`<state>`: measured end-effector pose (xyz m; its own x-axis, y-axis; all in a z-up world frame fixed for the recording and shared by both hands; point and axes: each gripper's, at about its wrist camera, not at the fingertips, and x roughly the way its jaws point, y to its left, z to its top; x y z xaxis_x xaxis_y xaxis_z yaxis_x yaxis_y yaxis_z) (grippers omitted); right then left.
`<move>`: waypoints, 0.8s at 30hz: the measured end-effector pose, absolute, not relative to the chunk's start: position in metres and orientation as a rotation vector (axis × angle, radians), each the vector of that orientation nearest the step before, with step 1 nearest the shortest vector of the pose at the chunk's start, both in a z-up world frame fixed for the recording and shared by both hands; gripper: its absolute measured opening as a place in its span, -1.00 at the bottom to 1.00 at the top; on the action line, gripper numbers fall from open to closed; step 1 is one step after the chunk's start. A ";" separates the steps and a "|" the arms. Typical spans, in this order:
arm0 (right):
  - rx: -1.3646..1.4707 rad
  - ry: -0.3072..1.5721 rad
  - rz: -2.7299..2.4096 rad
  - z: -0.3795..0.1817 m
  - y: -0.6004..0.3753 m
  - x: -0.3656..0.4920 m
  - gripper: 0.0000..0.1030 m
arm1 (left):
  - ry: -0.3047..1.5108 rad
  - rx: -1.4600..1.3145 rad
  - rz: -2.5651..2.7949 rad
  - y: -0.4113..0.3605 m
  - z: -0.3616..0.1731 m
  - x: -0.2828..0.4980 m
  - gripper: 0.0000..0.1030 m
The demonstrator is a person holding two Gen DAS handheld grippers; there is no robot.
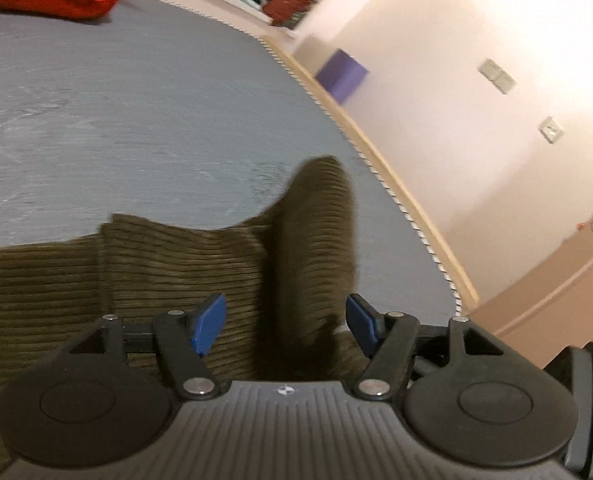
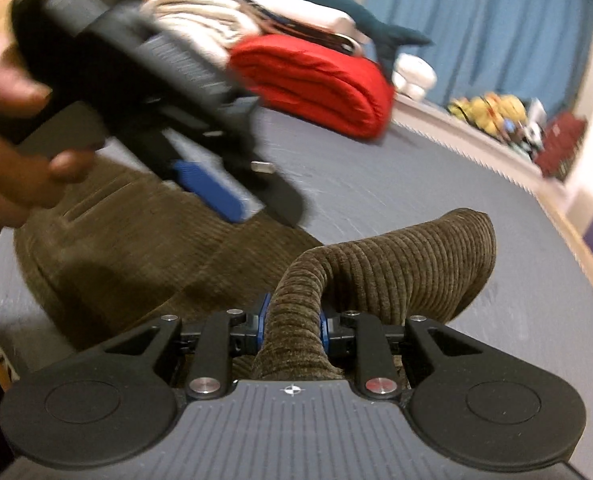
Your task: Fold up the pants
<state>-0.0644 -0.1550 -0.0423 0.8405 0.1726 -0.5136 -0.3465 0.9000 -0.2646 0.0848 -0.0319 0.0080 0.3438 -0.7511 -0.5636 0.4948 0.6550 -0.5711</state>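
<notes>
Pants [image 2: 144,256] lie on the bed [image 1: 116,120]. Your right gripper [image 2: 292,328] has its fingers clamped on a raised leg end, which arches forward and right. Your left gripper [image 1: 286,320] stands wide, holding nothing.

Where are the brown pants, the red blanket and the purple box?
brown pants [image 2: 396,264], right wrist view, on the raised ribbed fold.
red blanket [image 2: 316,80], right wrist view, on its top.
purple box [image 1: 342,74], left wrist view, on its front face.
</notes>
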 end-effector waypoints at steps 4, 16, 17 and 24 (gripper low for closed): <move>-0.420 0.486 0.310 -0.044 -0.137 -0.064 -0.52 | 0.872 -0.303 -0.876 -0.046 0.010 0.083 0.48; -0.552 0.420 0.429 -0.043 -0.110 -0.084 -0.52 | 0.877 -0.139 -0.727 -0.048 -0.002 0.093 -0.59; -0.552 0.423 0.441 -0.043 -0.109 -0.083 -0.52 | 0.881 -0.141 -0.708 -0.042 -0.003 0.094 -0.61; -0.553 0.333 0.633 -0.031 -0.090 -0.097 -0.28 | 0.880 -0.203 -0.572 0.029 0.004 0.100 -0.63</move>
